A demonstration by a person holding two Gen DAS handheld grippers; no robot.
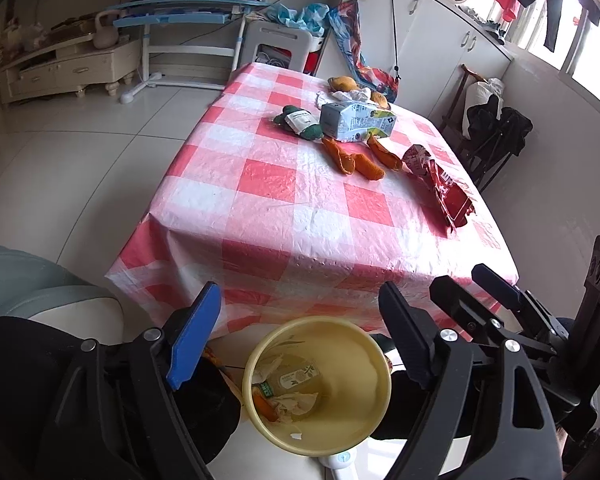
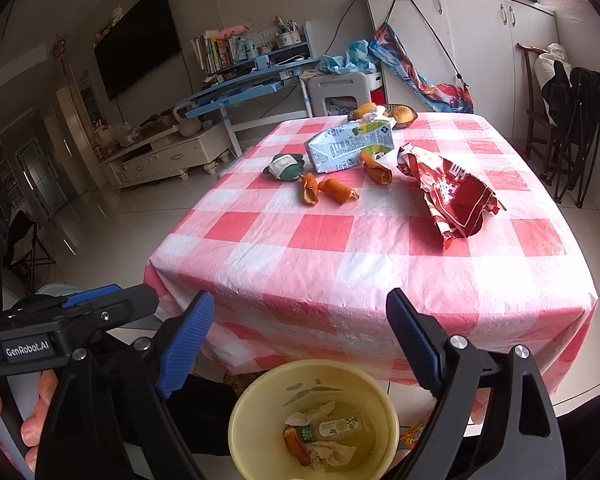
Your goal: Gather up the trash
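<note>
Trash bin sits low; with both claws wide and empty, your peels may roll off table.

Home living rm: wall TV, kids' desk w/ books, checkered dining table.

orange peels, milk carton, red wrapper on table, bin part-filled

Both wrist views above the bin, facing the table.
</note>
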